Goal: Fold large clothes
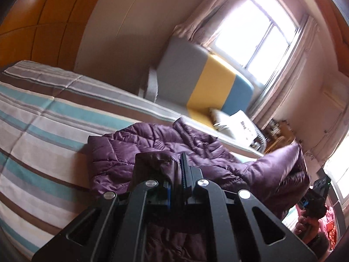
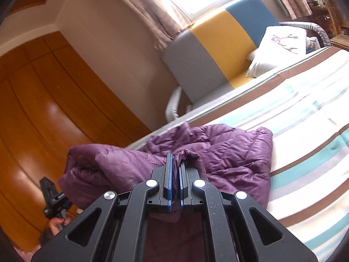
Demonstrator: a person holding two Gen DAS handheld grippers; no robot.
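One purple jacket (image 1: 157, 150) lies low and central in both views, on the striped bed (image 1: 43, 118). The left gripper (image 1: 176, 170) is clamped on a fold of the jacket's edge; the right gripper (image 2: 175, 166), likewise closed, pinches another fold. Between the two grips the fabric sags, while the quilted far part rests on the bed. Judged step: carrying the held edge over the body to make a fold. To do it well, keep both grips level and equally advanced, hold the edge taut, and lay it flush before letting go. Counts: one jacket, two grippers, one bed, one white pillow (image 2: 279, 45), one tricolour headboard (image 1: 205, 83).
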